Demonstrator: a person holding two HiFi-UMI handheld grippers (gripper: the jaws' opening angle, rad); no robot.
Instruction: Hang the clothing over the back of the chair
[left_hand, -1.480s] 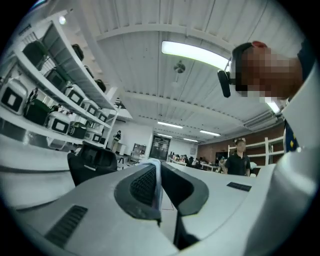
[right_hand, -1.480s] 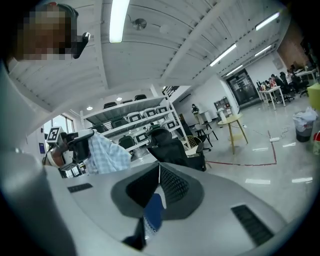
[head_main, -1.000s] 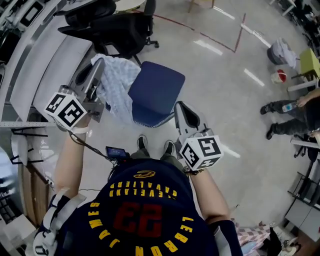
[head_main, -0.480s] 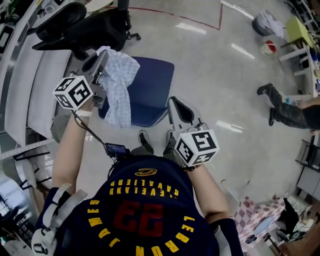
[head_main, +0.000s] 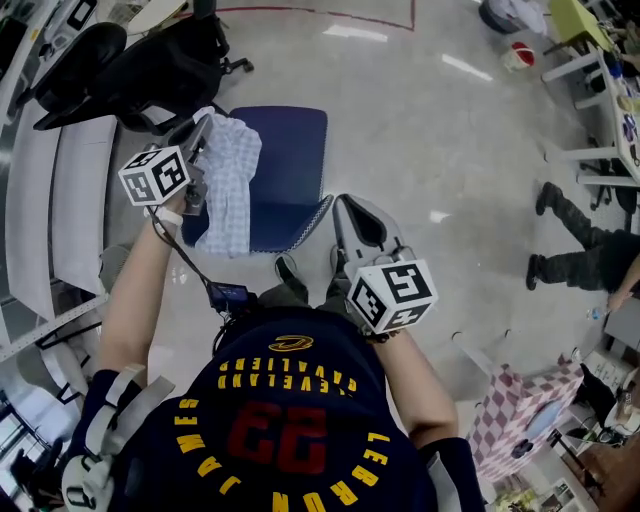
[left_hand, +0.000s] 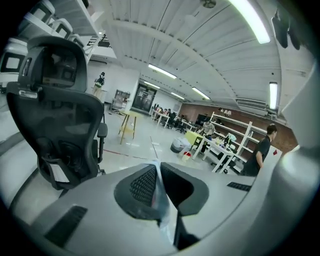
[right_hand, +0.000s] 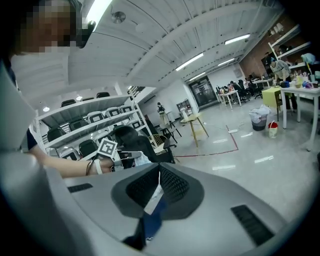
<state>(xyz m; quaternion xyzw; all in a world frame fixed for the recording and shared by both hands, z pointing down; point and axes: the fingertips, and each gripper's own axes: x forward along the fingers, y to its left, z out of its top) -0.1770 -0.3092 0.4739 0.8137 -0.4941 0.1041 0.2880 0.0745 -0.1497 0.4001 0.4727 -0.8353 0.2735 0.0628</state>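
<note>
A pale blue-and-white checked garment (head_main: 232, 180) hangs from my left gripper (head_main: 206, 128), which is shut on its top edge; a thin strip of the cloth (left_hand: 162, 200) shows between the pads. It drapes over the left side of the blue chair (head_main: 290, 160), whose pale-trimmed near edge lies by the person's feet. My right gripper (head_main: 340, 202) hovers at the chair's near right corner, jaws together with no cloth in them. In the right gripper view (right_hand: 159, 175) only blue chair (right_hand: 152, 220) shows through the slit, with the left gripper (right_hand: 125, 156) and the garment (right_hand: 142, 159) beyond.
Black office chairs (head_main: 150, 70) stand close behind the blue one, one large (left_hand: 55, 115) in the left gripper view. White desks (head_main: 70, 200) run along the left. A person (head_main: 580, 250) stands at the right, and a checked cloth (head_main: 520, 410) lies at lower right.
My left gripper has come down with the garment, which now hangs lower against the chair's left side. The head view has swung, and the right gripper has sunk slightly.
</note>
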